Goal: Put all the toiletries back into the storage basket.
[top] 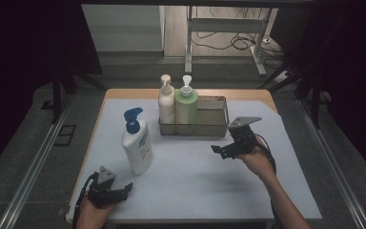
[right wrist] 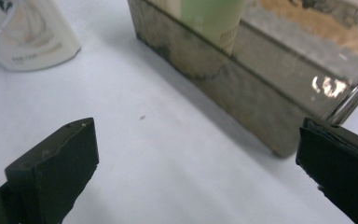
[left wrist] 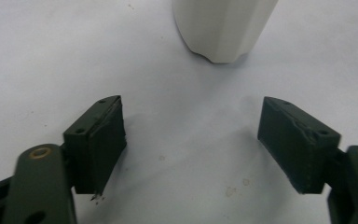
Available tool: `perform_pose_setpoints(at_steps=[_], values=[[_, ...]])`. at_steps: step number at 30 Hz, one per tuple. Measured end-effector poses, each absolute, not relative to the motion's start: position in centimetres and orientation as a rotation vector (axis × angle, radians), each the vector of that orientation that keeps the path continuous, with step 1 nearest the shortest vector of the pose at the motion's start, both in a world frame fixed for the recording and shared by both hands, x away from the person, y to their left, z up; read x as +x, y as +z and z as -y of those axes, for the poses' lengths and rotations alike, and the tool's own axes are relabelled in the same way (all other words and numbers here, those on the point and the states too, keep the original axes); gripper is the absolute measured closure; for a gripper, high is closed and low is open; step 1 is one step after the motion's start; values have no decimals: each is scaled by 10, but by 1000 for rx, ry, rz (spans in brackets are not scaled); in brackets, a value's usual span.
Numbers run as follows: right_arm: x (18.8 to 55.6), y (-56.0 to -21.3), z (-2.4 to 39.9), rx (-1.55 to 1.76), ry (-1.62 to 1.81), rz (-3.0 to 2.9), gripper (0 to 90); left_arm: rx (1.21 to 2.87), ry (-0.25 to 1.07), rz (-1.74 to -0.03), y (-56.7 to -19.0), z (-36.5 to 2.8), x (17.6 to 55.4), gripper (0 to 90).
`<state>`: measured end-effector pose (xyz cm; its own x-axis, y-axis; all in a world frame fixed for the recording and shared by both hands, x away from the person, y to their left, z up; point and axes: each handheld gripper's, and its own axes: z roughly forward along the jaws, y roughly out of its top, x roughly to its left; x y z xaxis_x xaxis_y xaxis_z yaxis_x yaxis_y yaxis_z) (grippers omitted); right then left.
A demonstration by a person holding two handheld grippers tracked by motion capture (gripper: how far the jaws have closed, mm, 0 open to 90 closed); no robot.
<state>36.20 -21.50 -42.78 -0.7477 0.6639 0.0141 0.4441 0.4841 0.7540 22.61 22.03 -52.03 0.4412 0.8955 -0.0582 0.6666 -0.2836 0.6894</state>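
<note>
Your left gripper (top: 122, 191) sits low at the near worktop (top: 195, 181) edge, jaws apart, nothing between them, aimed at the blue-pump lotion bottle (top: 137, 143) standing upright just beyond. Your right gripper (top: 220, 150) hovers mid-worktop, jaws wide apart and empty, just in front of the metal basket (top: 209, 128). Inside the basket's left end stand a white pump bottle (top: 166, 102) and a green pump bottle (top: 187, 105), side by side.
</note>
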Motion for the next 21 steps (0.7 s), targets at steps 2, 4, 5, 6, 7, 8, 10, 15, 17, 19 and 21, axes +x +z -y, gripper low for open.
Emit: perform_pose_setpoints(at_steps=[2,4,5,6,7,8,10,15,17,19,21], values=[[357,-432,219,941,1127,-2457,0,2040,451,-1307,-520,-221,227,266],[353,-434,221,949,1125,-2456,0,2039,448,-1303,-520,-222,228,278],[350,-436,224,949,1125,-2456,0,2040,451,-1300,-519,-222,228,285],[346,-438,226,955,1134,-2458,0,2036,456,-1301,-519,-221,229,287],[344,-440,228,961,1137,-2461,0,2033,461,-1297,-518,-221,229,291],[340,-442,230,967,1135,-2463,0,2030,459,-1298,-517,-221,229,294],[336,-445,233,976,1136,-2458,0,2019,452,-1297,-516,-221,229,295],[322,-455,242,998,1137,-2451,7,2012,469,-1293,-511,-222,232,310],[317,-461,245,1013,1129,-2455,12,2005,469,-1299,-510,-224,234,318],[312,-467,249,1021,1114,-2456,14,1992,451,-1306,-509,-226,236,320],[309,-473,251,1032,1103,-2463,16,1979,452,-1320,-508,-228,239,322]])
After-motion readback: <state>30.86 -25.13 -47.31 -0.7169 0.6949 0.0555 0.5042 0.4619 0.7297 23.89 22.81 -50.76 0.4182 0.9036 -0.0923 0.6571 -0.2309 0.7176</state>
